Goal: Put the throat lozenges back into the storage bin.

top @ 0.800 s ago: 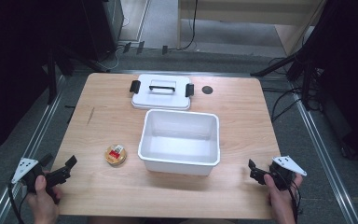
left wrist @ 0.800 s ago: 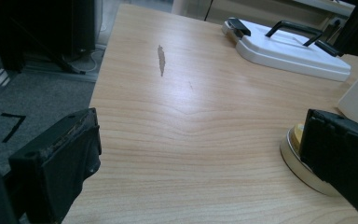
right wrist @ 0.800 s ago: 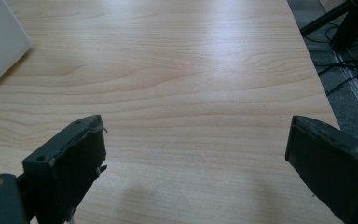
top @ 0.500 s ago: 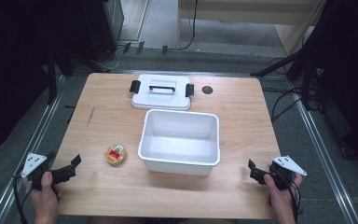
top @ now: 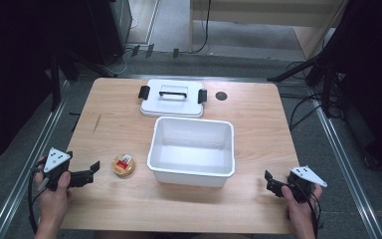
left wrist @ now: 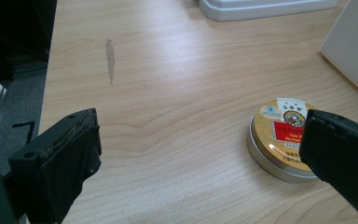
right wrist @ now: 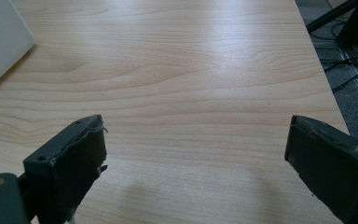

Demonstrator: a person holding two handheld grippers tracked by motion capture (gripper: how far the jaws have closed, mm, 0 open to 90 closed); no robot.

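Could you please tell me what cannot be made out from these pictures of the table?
- Small round gold tin with a red label: its label text is too small to read in the left gripper view, and the near jaw covers part of it.
- White rectangular plastic tub: cut off by the frame edge in both gripper views; its near inside wall is hidden in the high view.
- Small dark round spot beside the white lid: too small to identify in the high view.
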